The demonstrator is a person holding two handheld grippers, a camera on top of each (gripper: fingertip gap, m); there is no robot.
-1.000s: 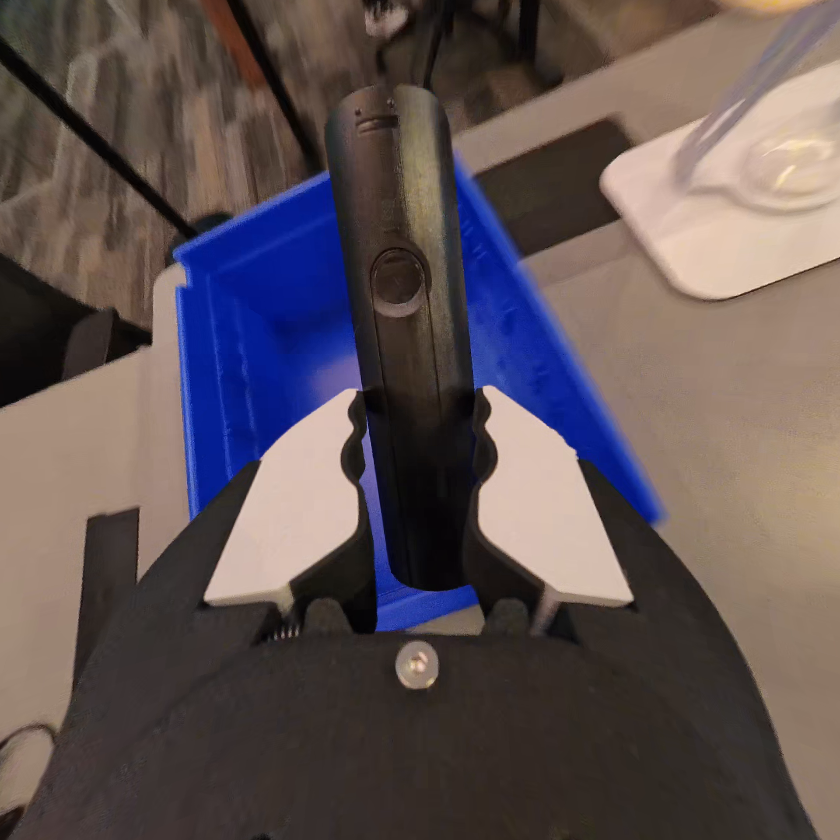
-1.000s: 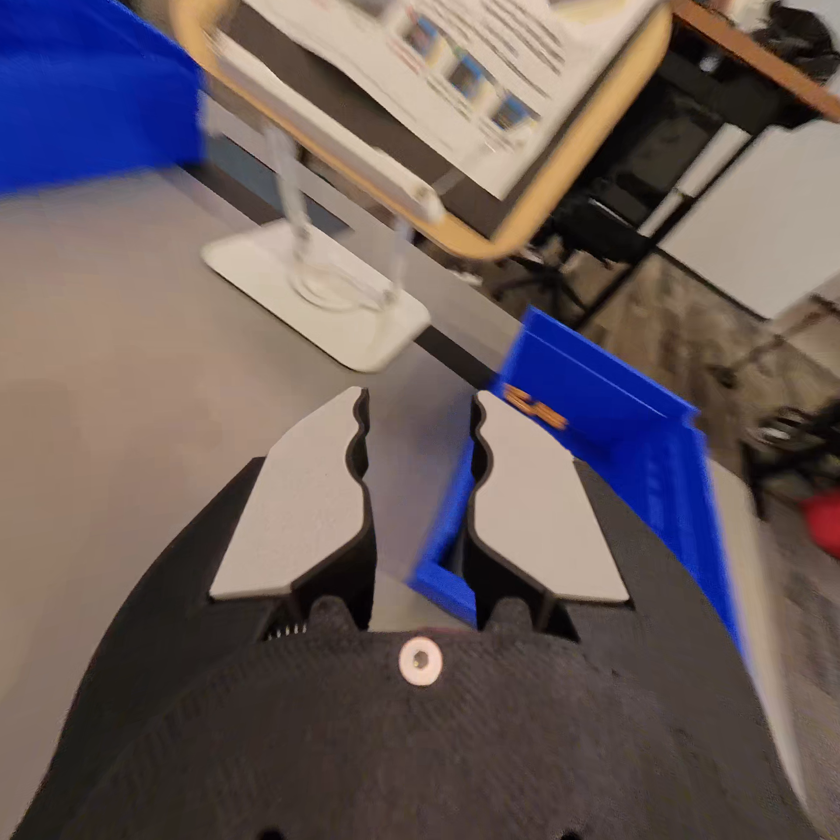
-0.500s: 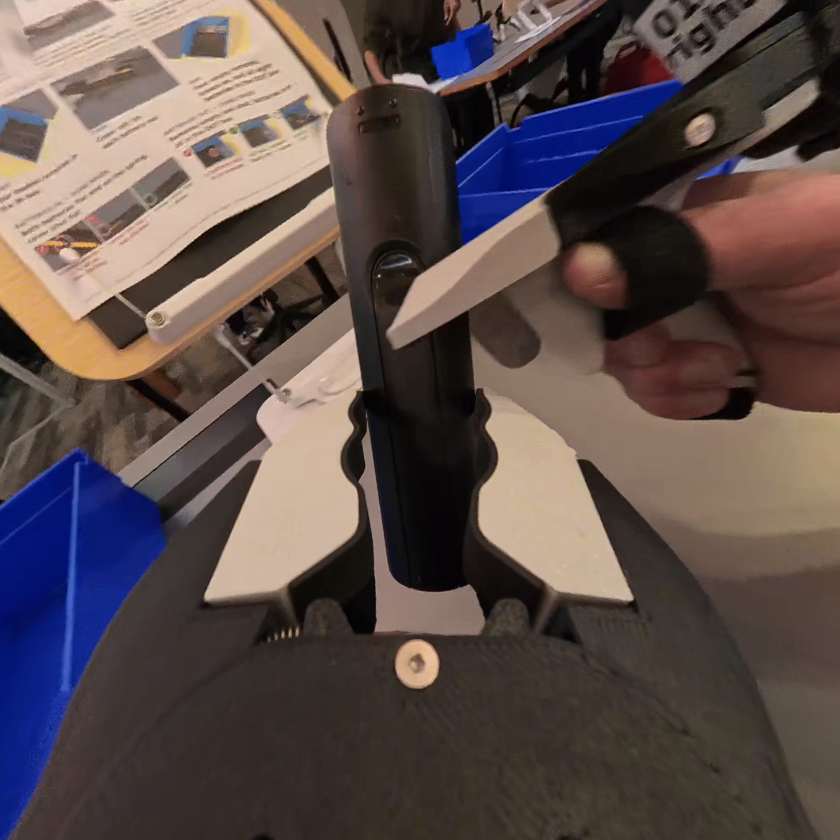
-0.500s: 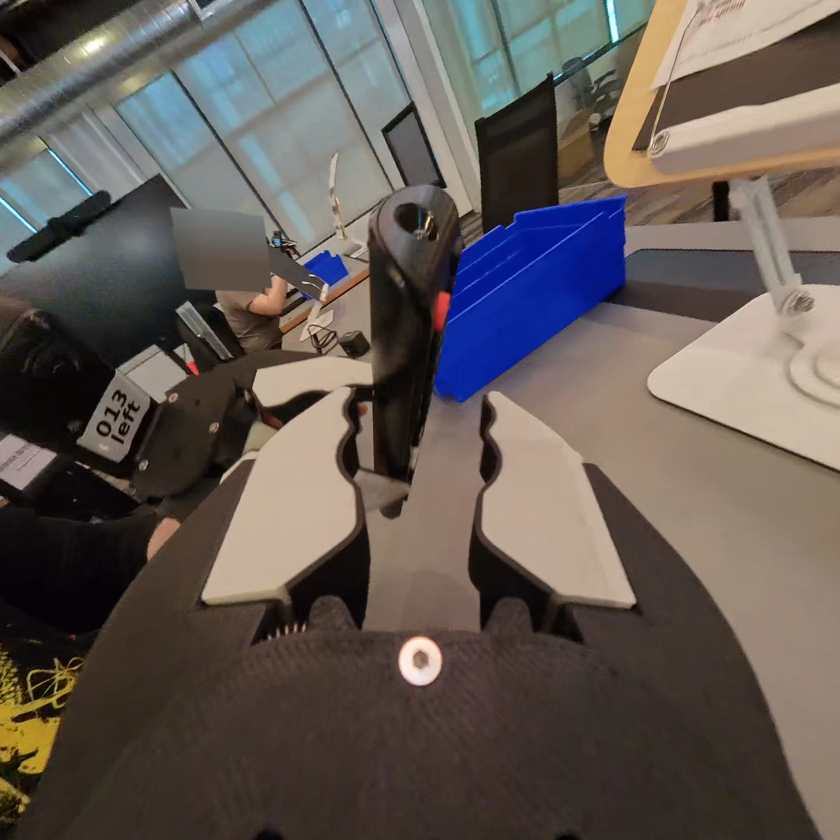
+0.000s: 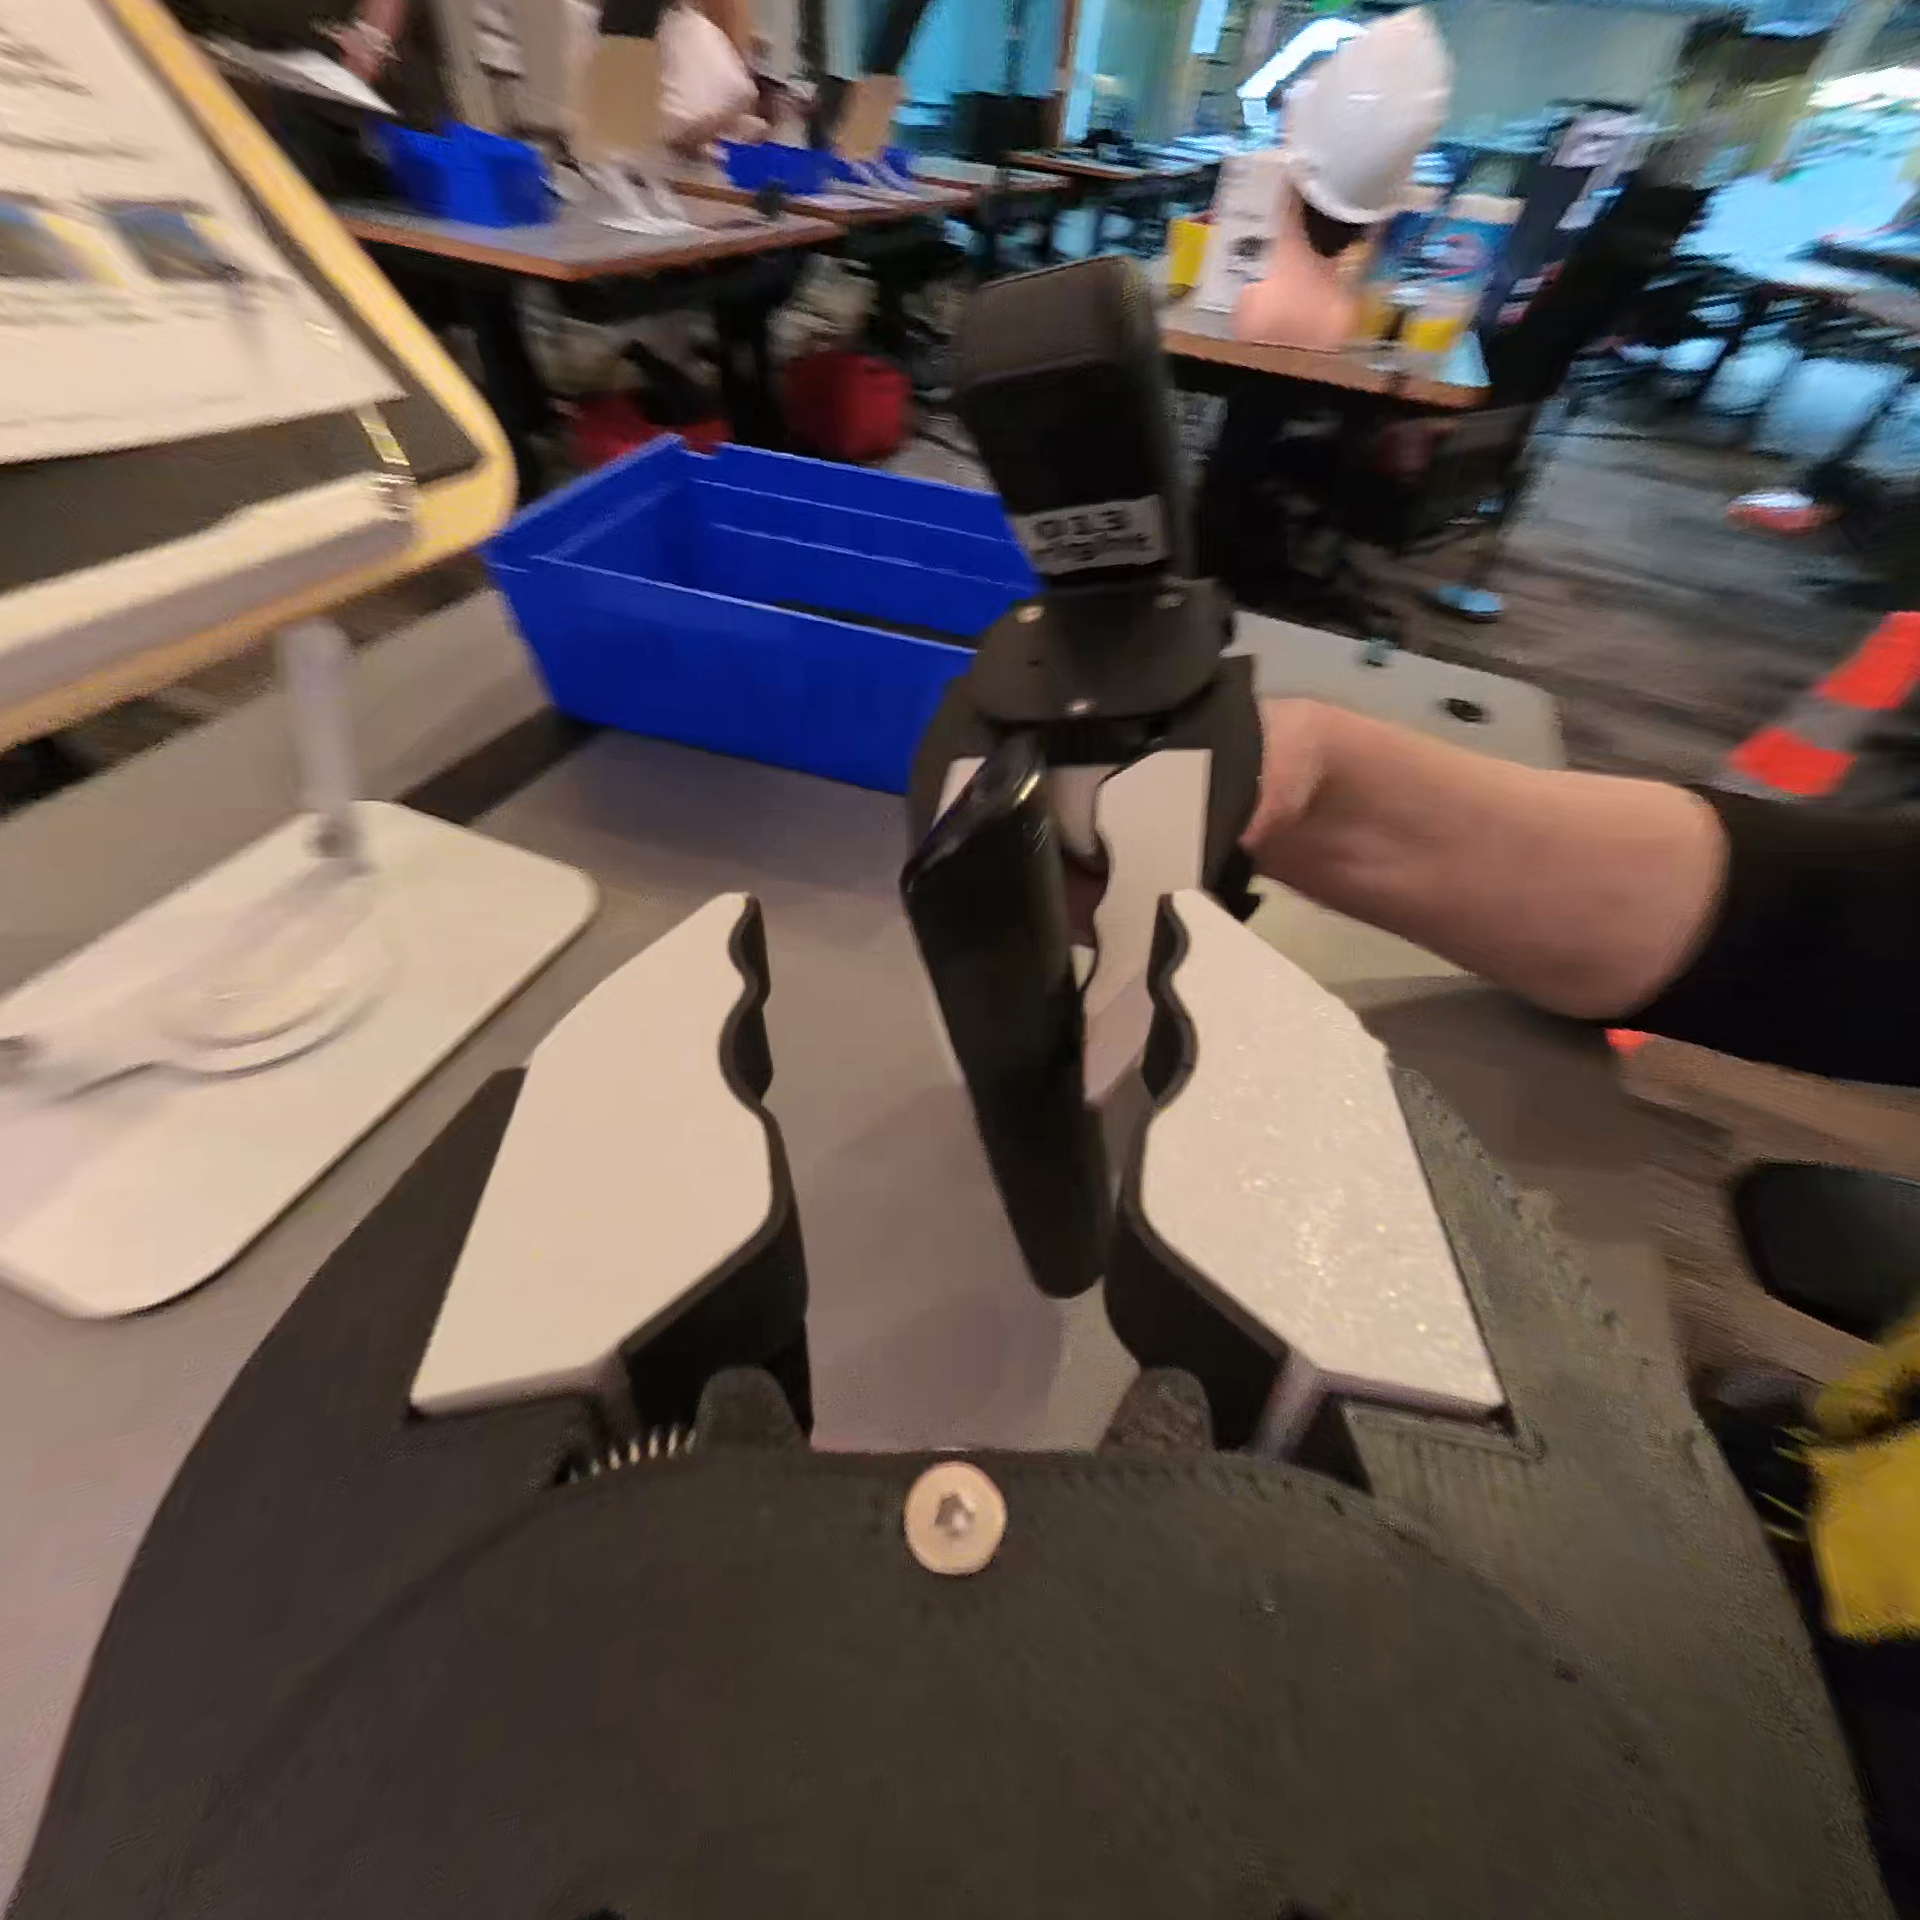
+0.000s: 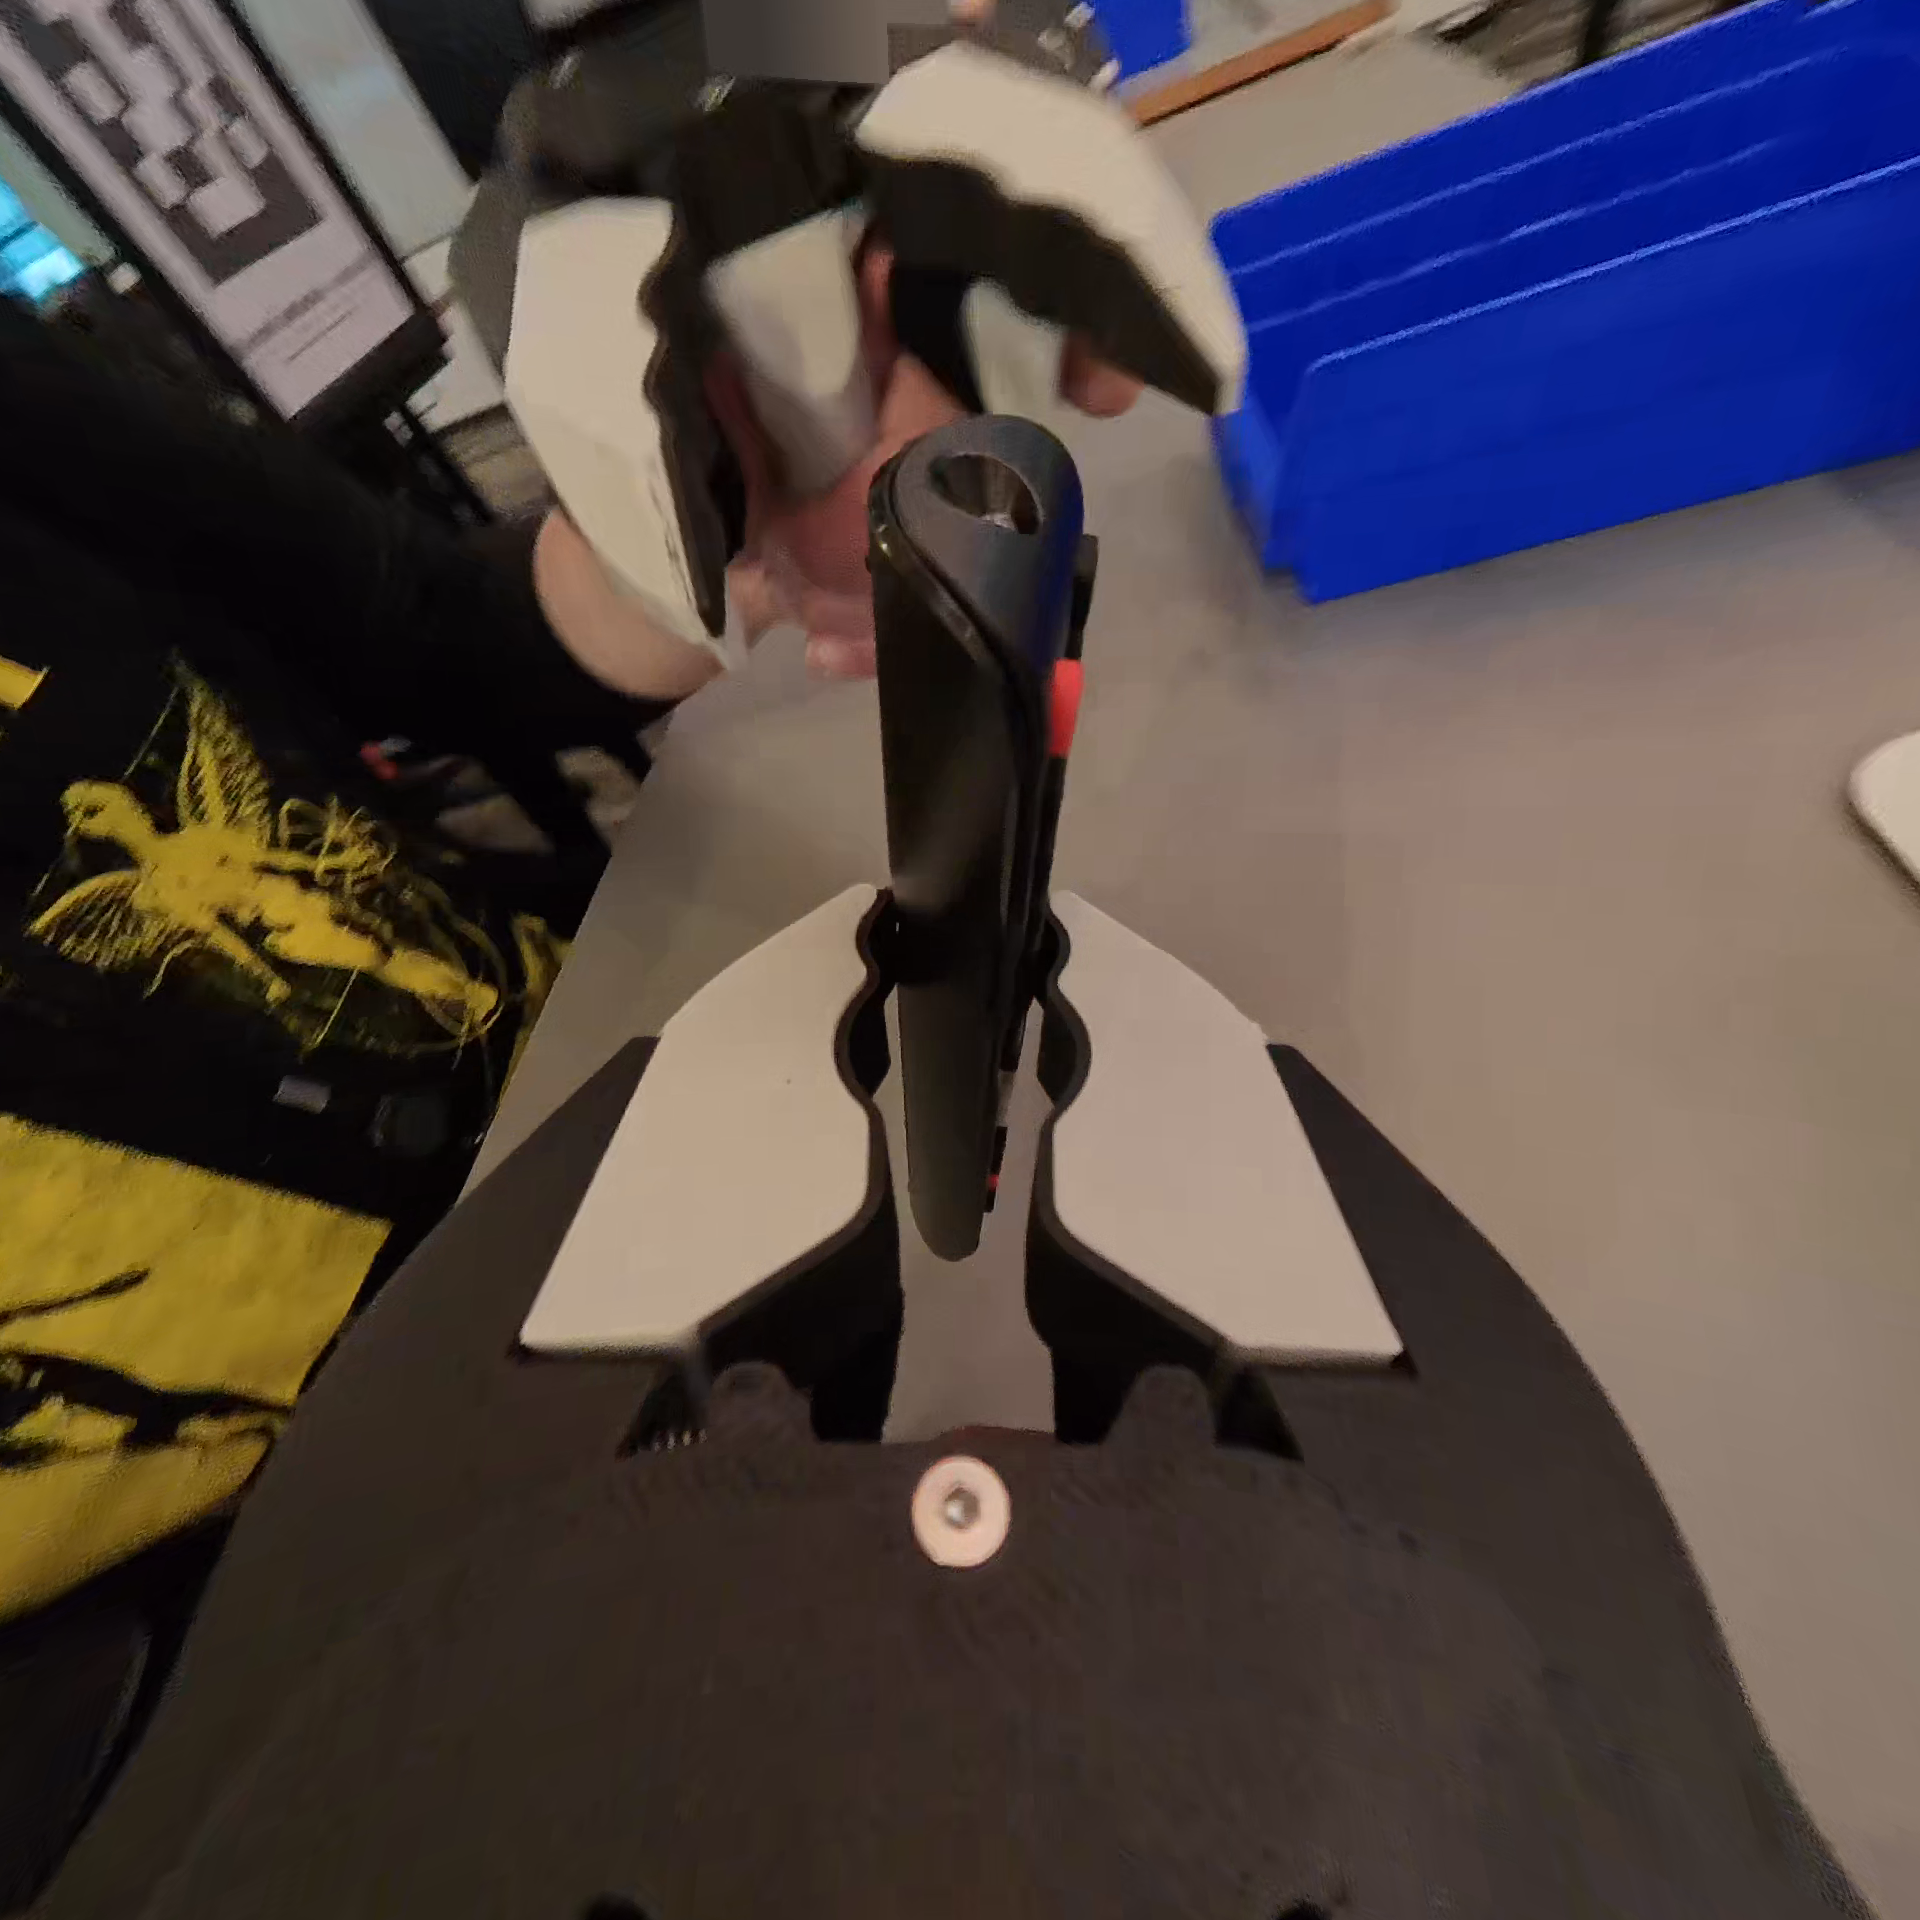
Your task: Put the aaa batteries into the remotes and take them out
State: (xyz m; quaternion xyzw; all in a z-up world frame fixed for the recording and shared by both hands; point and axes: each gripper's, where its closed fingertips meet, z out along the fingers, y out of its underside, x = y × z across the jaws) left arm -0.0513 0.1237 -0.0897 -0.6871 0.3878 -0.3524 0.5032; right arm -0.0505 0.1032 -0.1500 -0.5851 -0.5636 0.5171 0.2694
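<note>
While clamped in the right tool [image 6: 961, 935], remote [image 6: 971, 831] held above table [image 6: 1455, 935]; left tool [image 5: 951, 997] apart, empty. No batteries visible; insertion apparently not started.

You are in a big work room, like a lab or workshop. Far off stand rows of long brown tables [image 5: 582, 244] with blue plastic bins [image 5: 457, 182] on them. A white hard hat [image 5: 1361, 125] sits far right. Near you is a grey table [image 5: 665, 831] with a deep blue plastic bin [image 5: 748, 623].
</note>
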